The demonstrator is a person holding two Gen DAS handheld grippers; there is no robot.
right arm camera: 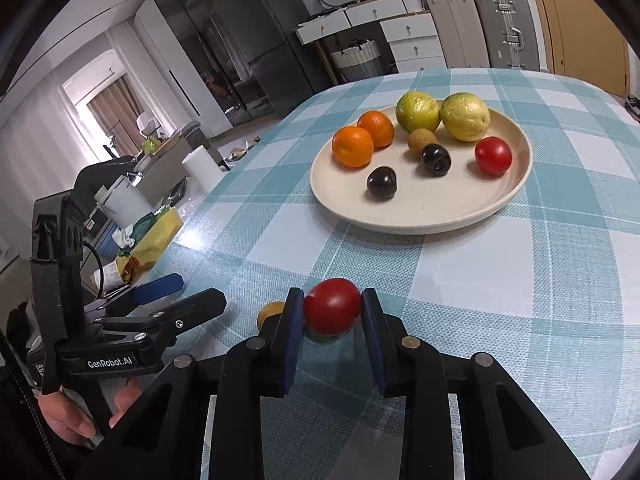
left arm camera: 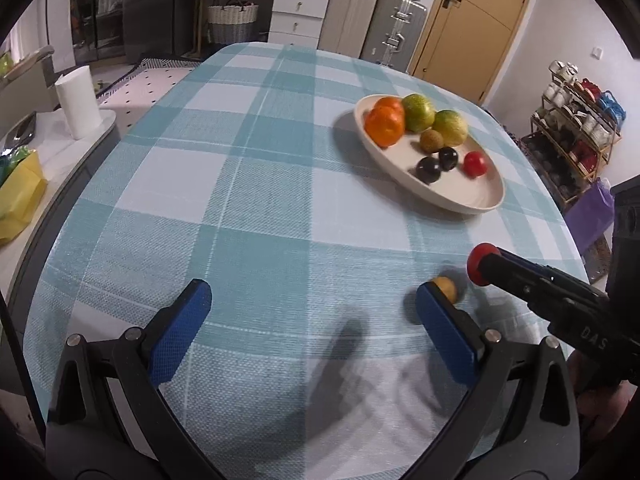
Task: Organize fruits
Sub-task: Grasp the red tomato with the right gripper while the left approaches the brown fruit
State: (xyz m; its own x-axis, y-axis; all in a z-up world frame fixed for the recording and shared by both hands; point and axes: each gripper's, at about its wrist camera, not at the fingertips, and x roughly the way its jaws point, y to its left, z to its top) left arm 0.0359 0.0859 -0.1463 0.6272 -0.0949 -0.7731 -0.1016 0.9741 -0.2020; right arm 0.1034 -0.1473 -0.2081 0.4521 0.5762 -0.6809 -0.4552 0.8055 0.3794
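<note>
A cream plate (right arm camera: 420,216) on the checked tablecloth holds two oranges (right arm camera: 353,146), two green-yellow citrus fruits (right arm camera: 418,111), a small brown fruit, two dark plums (right arm camera: 382,182) and a red tomato (right arm camera: 493,155). The plate also shows in the left wrist view (left arm camera: 452,196). My right gripper (right arm camera: 332,306) is shut on a second red tomato (right arm camera: 333,306), held just above the cloth. A small yellow-brown fruit (right arm camera: 270,313) lies on the cloth beside its left finger. My left gripper (left arm camera: 312,300) is open and empty, its right finger next to that fruit (left arm camera: 447,288).
A paper towel roll (left arm camera: 78,102) and a yellow bag (left arm camera: 18,196) sit on a side counter left of the table. A shelf of cups (left arm camera: 580,128) stands to the right. Suitcases, drawers and a door are behind the table.
</note>
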